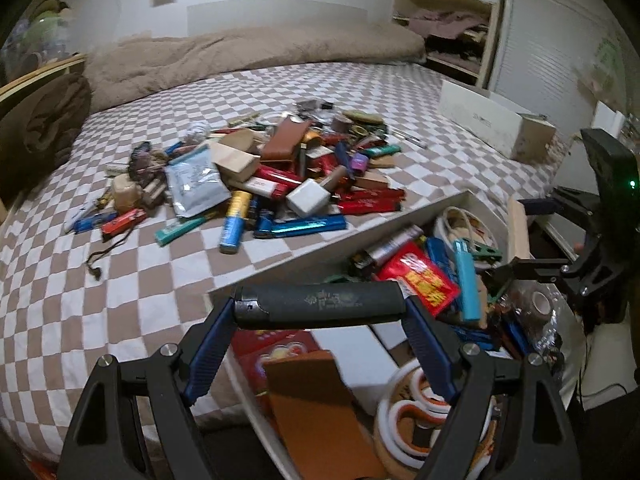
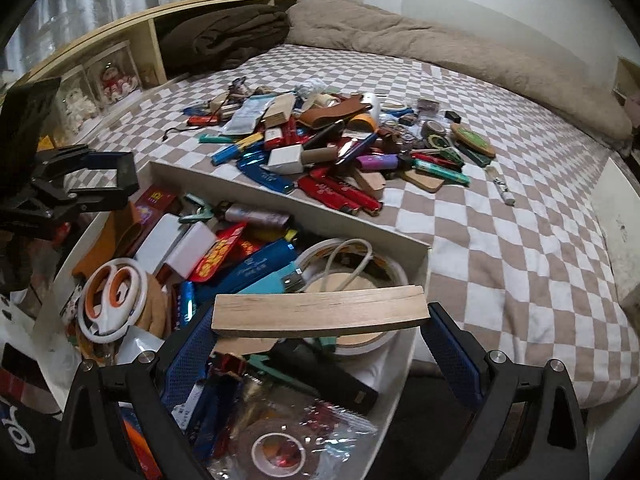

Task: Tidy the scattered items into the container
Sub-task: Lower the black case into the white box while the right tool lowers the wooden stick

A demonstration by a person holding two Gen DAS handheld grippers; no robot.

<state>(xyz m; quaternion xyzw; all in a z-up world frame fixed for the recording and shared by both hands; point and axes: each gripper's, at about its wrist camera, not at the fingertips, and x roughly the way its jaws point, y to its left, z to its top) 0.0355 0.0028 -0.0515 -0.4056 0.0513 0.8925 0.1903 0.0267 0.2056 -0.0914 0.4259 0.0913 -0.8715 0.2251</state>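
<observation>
My left gripper [image 1: 320,314] is shut end to end on a long black case [image 1: 320,304] with faint gold print. It hangs over the near end of the white container [image 1: 340,234]. My right gripper [image 2: 320,320] is shut on a flat wooden block [image 2: 320,311], held above the container's near right corner [image 2: 416,336]. The container [image 2: 280,196] holds lighters, a red packet [image 1: 424,280], white and orange scissors [image 2: 114,296] and tape rolls. A heap of scattered items [image 1: 280,176] lies on the checked bed cover [image 2: 500,264] beyond the container's far wall.
A long white box [image 1: 480,120] stands on the bed's right side. A beige duvet [image 1: 248,56] lies along the back. A brown folded blanket [image 2: 224,36] fills a wooden shelf. A loose white tube [image 2: 502,190] lies right of the heap.
</observation>
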